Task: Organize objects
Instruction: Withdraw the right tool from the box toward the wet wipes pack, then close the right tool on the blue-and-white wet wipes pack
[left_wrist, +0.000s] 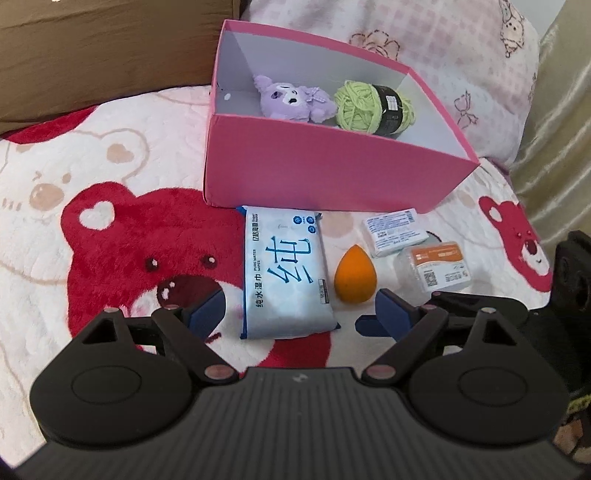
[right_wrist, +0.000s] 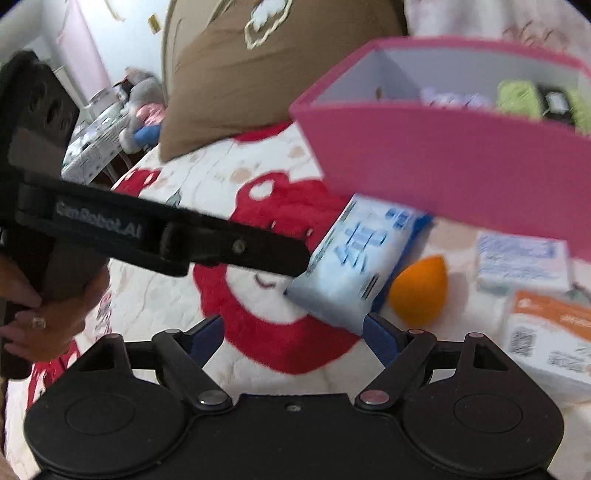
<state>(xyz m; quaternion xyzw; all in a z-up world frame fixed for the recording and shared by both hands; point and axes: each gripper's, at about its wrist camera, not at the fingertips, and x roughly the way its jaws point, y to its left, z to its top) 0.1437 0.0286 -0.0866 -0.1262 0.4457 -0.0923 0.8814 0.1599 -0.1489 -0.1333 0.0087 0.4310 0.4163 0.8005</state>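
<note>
Both tongs, left gripper (left_wrist: 299, 314) and right gripper (right_wrist: 295, 336), gaped empty; the wipes pack (left_wrist: 286, 273) beside the pink box (left_wrist: 314, 170) wanted squarely straddling first.

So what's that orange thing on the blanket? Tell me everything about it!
The orange sponge is a smooth, teardrop-shaped makeup sponge that looks soft and foamy. It lies on its side on the bear blanket, pointed tip aimed toward the pink box. The blue wipes pack sits just to its left and a small white packet to its right. Nothing is gripping it.
</note>
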